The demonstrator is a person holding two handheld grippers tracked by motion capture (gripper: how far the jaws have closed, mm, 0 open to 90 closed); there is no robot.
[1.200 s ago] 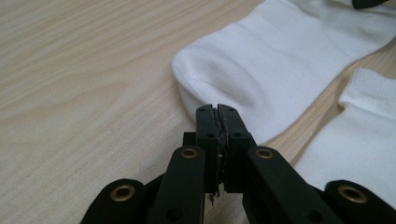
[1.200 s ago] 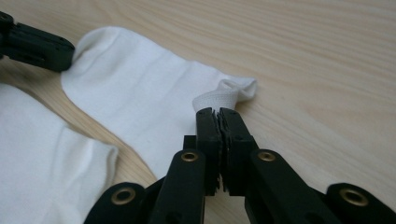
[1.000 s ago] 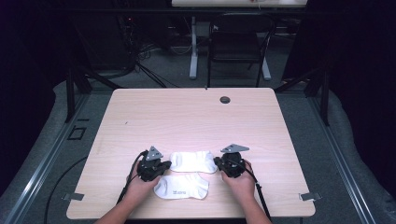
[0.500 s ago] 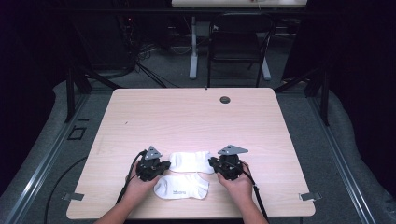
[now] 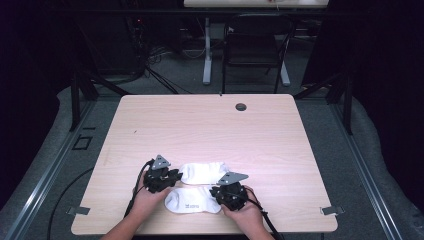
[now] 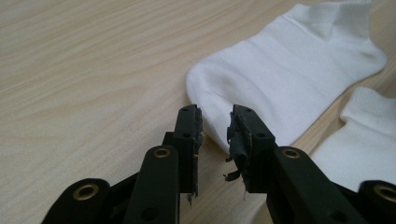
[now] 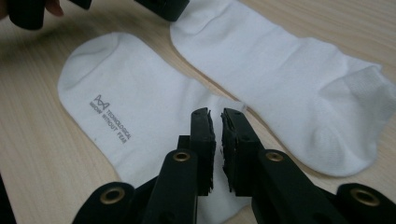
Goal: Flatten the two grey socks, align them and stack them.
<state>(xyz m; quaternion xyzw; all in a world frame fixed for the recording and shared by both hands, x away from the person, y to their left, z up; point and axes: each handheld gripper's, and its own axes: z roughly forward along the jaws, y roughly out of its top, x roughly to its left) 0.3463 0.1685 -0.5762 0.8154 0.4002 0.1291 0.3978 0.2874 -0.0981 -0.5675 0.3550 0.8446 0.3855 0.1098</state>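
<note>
Two white ankle socks lay side by side near the near edge of the wooden table (image 5: 210,125), roughly centred left to right. Far sock (image 5: 204,172) sat just beyond near sock (image 5: 192,200); their long edges touched or nearly touched, can't tell which from the high view. The near sock carried small grey printed text and a logo (image 7: 109,123) on its sole.

Left gripper (image 5: 167,179) was at the left end of the far sock, held in the person's left hand (image 5: 145,200). In the left gripper view its jaws stood apart with a narrow gap, tips right at the rounded end of the far sock (image 6: 285,79); nothing sat between them. The torn pad lining hung loose off the right-hand jaw. A corner of the near sock (image 6: 369,135) showed at the right edge of that view.

Right gripper (image 5: 225,192) was at the right end of the near sock, held in the right hand (image 5: 245,215). In the right gripper view its jaws were almost together, a thin slit left between them, and no fabric was visibly pinched. Tips hovered over the near sock's (image 7: 135,112) cuff end, close to where the far sock (image 7: 289,79) ran alongside. Can't tell whether the tips touched the fabric.

A small dark round grommet (image 5: 241,106) sat on the table's far edge, well apart from the socks.
</note>
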